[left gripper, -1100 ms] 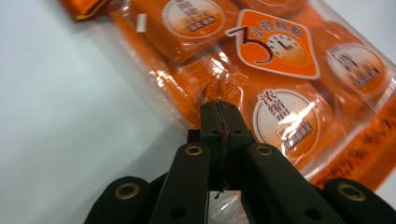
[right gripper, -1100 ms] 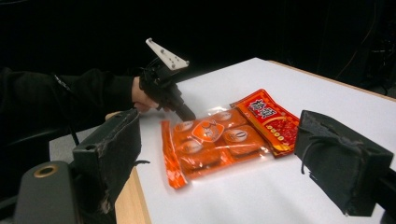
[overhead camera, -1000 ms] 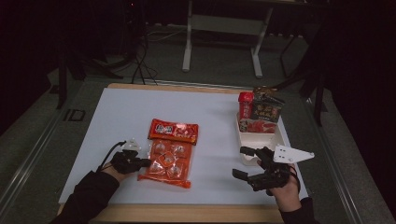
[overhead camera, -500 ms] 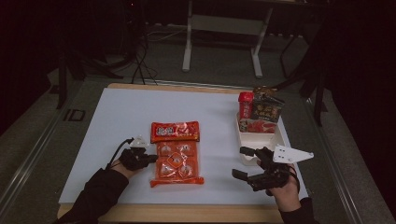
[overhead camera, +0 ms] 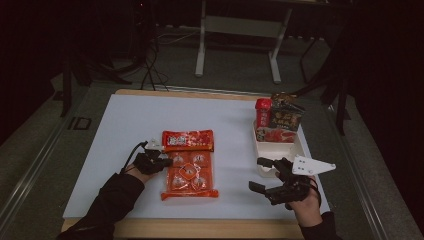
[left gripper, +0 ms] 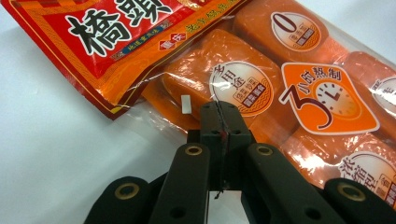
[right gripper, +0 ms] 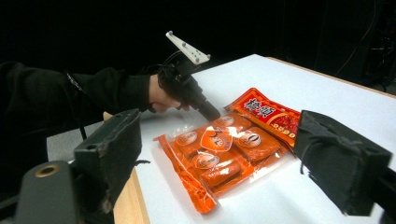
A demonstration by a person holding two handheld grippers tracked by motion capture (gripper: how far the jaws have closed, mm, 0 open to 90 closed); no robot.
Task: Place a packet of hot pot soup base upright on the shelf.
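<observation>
An orange and red snack bag [overhead camera: 189, 164] lies flat on the white table top [overhead camera: 125, 130], lined up straight with the table's edges. My left gripper [overhead camera: 161, 161] is shut, and its tips rest on the bag's clear left edge; in the left gripper view the closed jaws [left gripper: 219, 116] sit over the film beside an orange block of the bag [left gripper: 261, 74]. I cannot make out any film between them. My right gripper [overhead camera: 269, 176] stands open near the front right, apart from the bag. In the right gripper view its jaws [right gripper: 219, 158] frame the bag [right gripper: 229, 144] and the left gripper [right gripper: 208, 112].
A white tray [overhead camera: 296, 150] at the right holds a red can [overhead camera: 263, 112] and upright food packets [overhead camera: 284, 120]. The table's wooden front edge [overhead camera: 200, 227] runs close to both hands. Metal stand legs [overhead camera: 201, 45] rise behind the table.
My left gripper has moved right with its tips on the bag. The bag has slid right and turned from tilted to straight. The right gripper has stayed put.
</observation>
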